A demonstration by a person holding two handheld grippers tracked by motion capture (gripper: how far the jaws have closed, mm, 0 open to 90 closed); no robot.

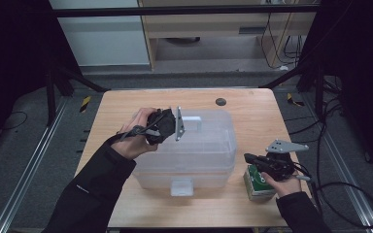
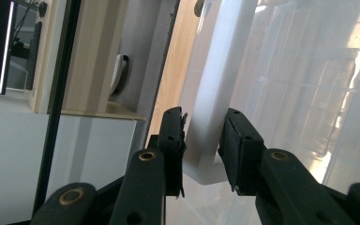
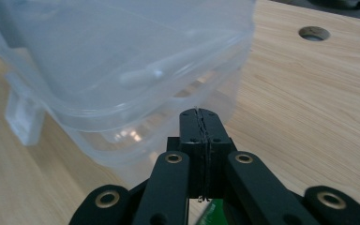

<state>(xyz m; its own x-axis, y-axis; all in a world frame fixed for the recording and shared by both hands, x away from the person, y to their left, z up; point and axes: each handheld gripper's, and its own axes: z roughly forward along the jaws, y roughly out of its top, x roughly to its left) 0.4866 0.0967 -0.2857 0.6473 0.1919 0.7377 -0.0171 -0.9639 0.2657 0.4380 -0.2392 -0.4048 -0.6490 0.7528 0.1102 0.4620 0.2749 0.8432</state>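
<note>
1. Left gripper (image 1: 175, 124) is over the bin's (image 1: 213, 165) lid (image 1: 209, 136), at the handle (image 1: 193, 121) on top.
2. In the left gripper view its jaws sit either side of that white handle (image 2: 211, 117); left pad touches or nearly touches, right pad (image 2: 236, 145) close by w/ a thin gap. Can't tell if it's truly pinching; looks like a loose straddle, jaws partly spread.
3. Lid (image 2: 309, 84) is clear plastic, runs off to the right of the jaws in that view.
4. Right gripper (image 1: 250, 158) is to the right of the bin, low, near the table's (image 1: 252, 107) right-front corner, tips pointing at the bin's side wall.
5. Its jaws are pressed together, pad on pad, nothing between them (right gripper view (image 3: 201, 117)).
6. Bin (image 3: 122, 79) is just ahead of those tips & to their left; no contact that I can see.
7. Green-white carton (image 1: 257, 182) stands right under the right gripper, beside the bin's front-right corner.
8. Front latch (image 1: 181, 187) sits on the bin's near side.
</note>
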